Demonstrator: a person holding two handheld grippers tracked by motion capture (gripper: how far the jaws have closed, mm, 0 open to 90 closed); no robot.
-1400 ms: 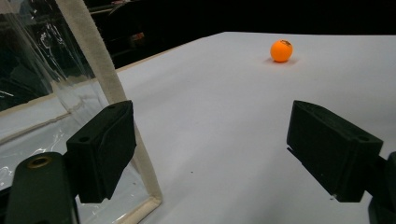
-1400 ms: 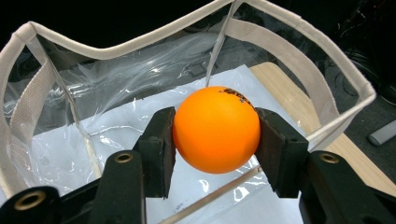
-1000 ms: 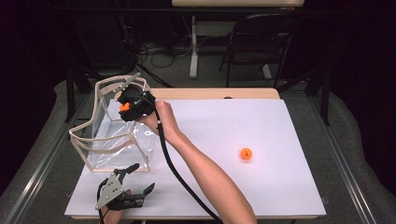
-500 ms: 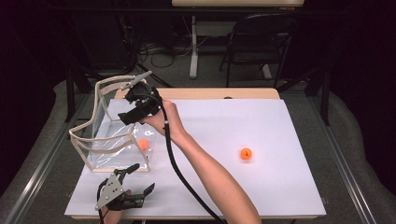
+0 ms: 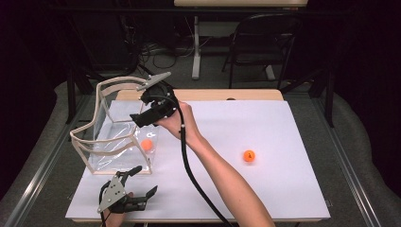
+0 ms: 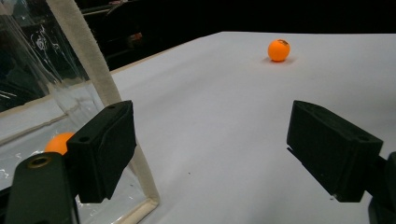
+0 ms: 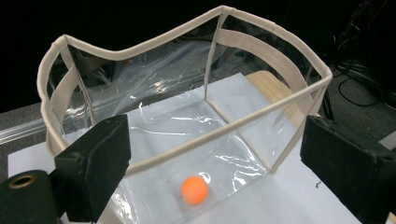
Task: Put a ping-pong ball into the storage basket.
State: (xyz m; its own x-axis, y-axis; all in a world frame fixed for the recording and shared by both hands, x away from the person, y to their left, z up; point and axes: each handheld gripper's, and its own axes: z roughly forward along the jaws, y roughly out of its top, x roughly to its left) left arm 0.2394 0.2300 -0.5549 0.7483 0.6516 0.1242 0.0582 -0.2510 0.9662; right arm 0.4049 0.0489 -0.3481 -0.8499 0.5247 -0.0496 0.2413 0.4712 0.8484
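The right gripper (image 5: pixel 142 118), its jaws just opened wide and empty, hovers above the clear plastic cream-rimmed bin (image 5: pixel 101 124) because a small orange ball (image 5: pixel 147 144) now lies inside it, while the left gripper (image 5: pixel 144 182) waits open and empty near the bin's front corner.

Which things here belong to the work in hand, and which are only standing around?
Belong to the work:
- clear bag
- orange ball inside it
- orange ball on the table
- right gripper, open

Only standing around:
- chair
- floor cables
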